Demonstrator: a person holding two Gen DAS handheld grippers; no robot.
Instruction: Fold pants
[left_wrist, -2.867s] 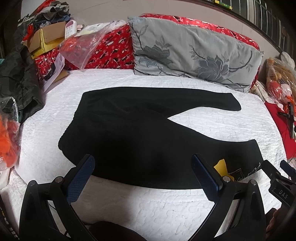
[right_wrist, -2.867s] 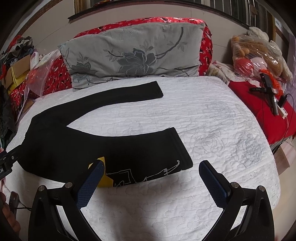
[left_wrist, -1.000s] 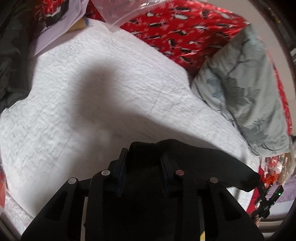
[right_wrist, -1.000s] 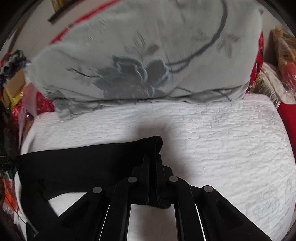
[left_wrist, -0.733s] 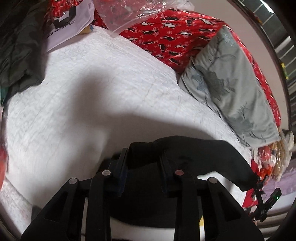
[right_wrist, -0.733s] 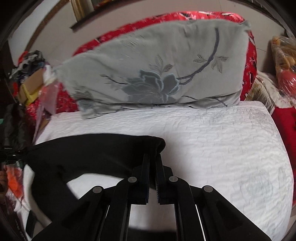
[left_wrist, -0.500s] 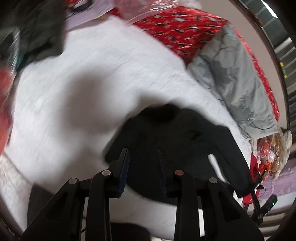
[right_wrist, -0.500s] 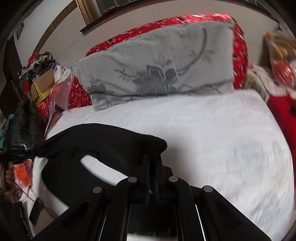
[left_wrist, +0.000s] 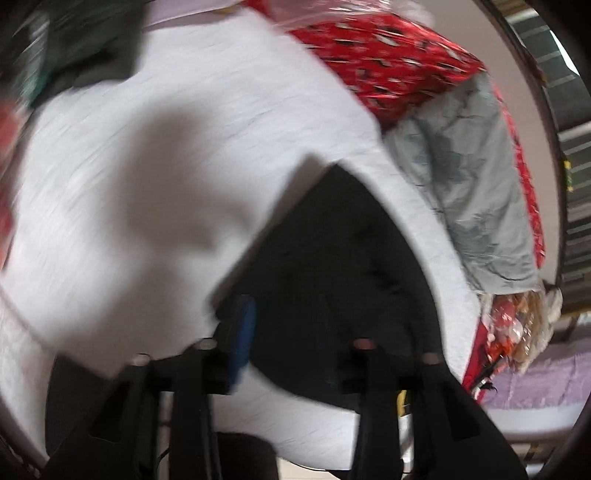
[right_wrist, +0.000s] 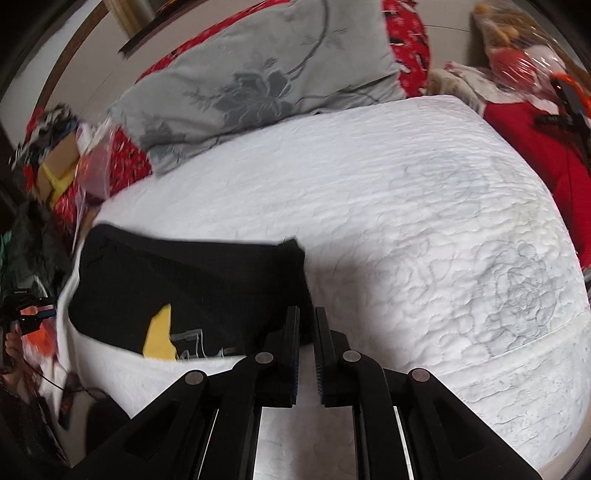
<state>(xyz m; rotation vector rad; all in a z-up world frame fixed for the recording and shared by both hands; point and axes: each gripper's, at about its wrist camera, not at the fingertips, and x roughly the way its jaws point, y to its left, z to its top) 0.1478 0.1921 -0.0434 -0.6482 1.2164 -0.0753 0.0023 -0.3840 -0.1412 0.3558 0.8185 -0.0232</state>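
The black pants (right_wrist: 192, 288) lie on the white quilted bed (right_wrist: 406, 221), one leg folded over the other, with a yellow patch and white print near the front edge. In the left wrist view the pants (left_wrist: 343, 266) spread out ahead of my left gripper (left_wrist: 291, 332), whose jaws stand apart over the waist end; this view is blurred. My right gripper (right_wrist: 306, 332) sits at the cuff end. Its jaws are slightly apart with nothing between them, and the left jaw is beside the cuff corner.
A grey floral pillow (right_wrist: 258, 77) leans on a red patterned cushion (left_wrist: 388, 59) at the head of the bed. Boxes and clothes (right_wrist: 48, 155) pile at the left. A red cloth with cables (right_wrist: 546, 136) and bagged toys (right_wrist: 517, 51) lie at the right.
Both grippers carried the far leg toward the front and laid it over the near leg. Both then let go: the left jaws opened wide, the right jaws parted a little.
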